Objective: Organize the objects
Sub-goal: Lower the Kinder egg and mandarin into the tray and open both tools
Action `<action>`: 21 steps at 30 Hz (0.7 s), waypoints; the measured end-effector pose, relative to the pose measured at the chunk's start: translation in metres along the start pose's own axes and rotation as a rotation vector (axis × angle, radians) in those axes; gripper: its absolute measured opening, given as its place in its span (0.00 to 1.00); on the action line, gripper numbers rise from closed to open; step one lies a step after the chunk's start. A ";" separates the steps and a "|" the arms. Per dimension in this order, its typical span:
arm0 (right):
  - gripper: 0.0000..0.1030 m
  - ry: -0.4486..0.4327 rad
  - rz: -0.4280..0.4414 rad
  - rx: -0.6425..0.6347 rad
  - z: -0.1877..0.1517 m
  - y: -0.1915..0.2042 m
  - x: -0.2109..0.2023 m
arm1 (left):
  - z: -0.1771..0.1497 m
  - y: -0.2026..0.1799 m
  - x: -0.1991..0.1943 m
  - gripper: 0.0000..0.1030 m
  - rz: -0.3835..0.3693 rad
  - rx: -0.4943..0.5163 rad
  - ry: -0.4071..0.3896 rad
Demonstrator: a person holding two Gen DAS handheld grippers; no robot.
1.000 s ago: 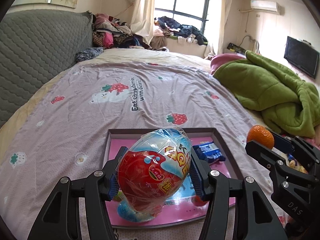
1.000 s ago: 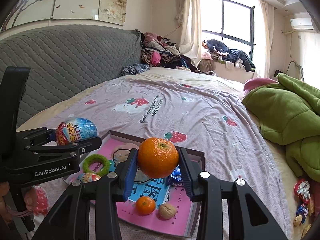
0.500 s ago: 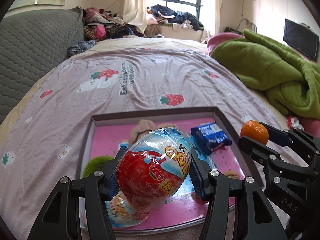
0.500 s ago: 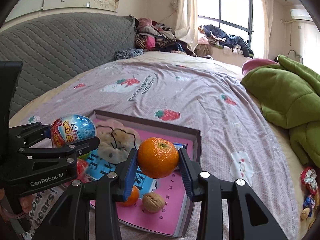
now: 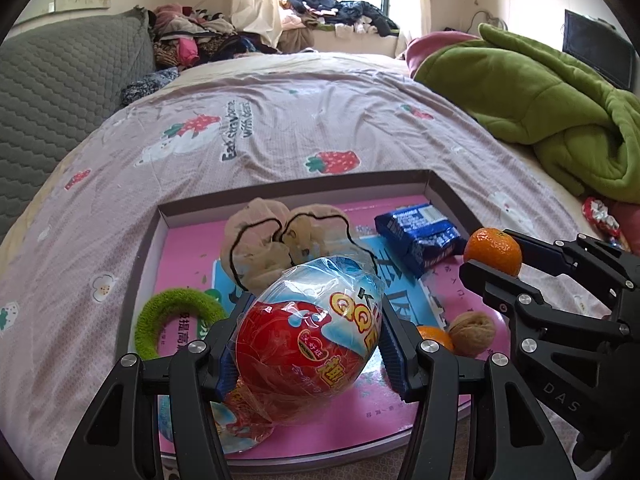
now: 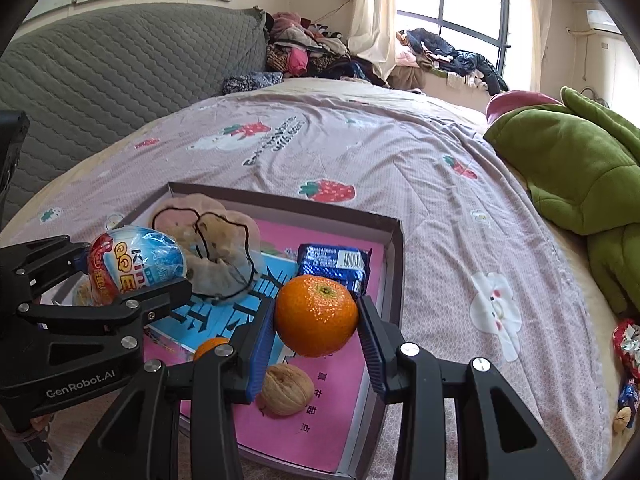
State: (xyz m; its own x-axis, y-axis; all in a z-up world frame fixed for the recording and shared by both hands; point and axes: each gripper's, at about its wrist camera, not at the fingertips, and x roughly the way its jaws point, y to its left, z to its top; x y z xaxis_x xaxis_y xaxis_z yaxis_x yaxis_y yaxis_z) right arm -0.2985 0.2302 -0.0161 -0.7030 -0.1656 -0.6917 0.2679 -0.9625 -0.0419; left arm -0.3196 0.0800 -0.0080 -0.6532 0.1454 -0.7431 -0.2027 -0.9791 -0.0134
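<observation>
Egg first: through the left wrist camera my left hand-held gripper point(image 5: 308, 344) was clamped on the wrapped toy egg point(image 5: 306, 338), poised over the shallow box point(image 5: 448, 196) on the bed point(image 5: 280, 120).

Through the right wrist camera my right hand-held gripper point(image 6: 316, 322) pinched the tangerine point(image 6: 316, 320) above the walnut point(image 6: 285, 389). I judged both were at the placing step; next each needed a bare patch of the box floor, then release.

Bed point(image 6: 400, 152): pink strawberry-print cover. Lying directly on it: shallow box tray point(image 6: 394, 248), near edge; green blanket point(image 6: 568, 168), far right side; foil-wrapped sweets point(image 6: 626, 344) beside the blanket.
</observation>
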 end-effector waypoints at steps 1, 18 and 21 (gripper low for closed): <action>0.40 0.004 -0.001 -0.004 -0.001 0.001 0.002 | -0.001 0.000 0.001 0.58 0.000 0.001 0.003; 0.40 0.082 -0.033 -0.030 -0.010 0.006 0.029 | -0.009 -0.004 0.025 0.58 0.014 0.048 0.085; 0.40 0.087 -0.033 -0.030 -0.011 0.006 0.030 | -0.010 -0.005 0.027 0.58 0.015 0.053 0.095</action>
State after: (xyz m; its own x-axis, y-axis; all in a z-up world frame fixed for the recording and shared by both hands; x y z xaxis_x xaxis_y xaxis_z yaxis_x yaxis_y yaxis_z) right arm -0.3112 0.2215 -0.0451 -0.6526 -0.1135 -0.7492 0.2665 -0.9599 -0.0867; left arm -0.3288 0.0875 -0.0345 -0.5849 0.1142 -0.8030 -0.2334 -0.9719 0.0318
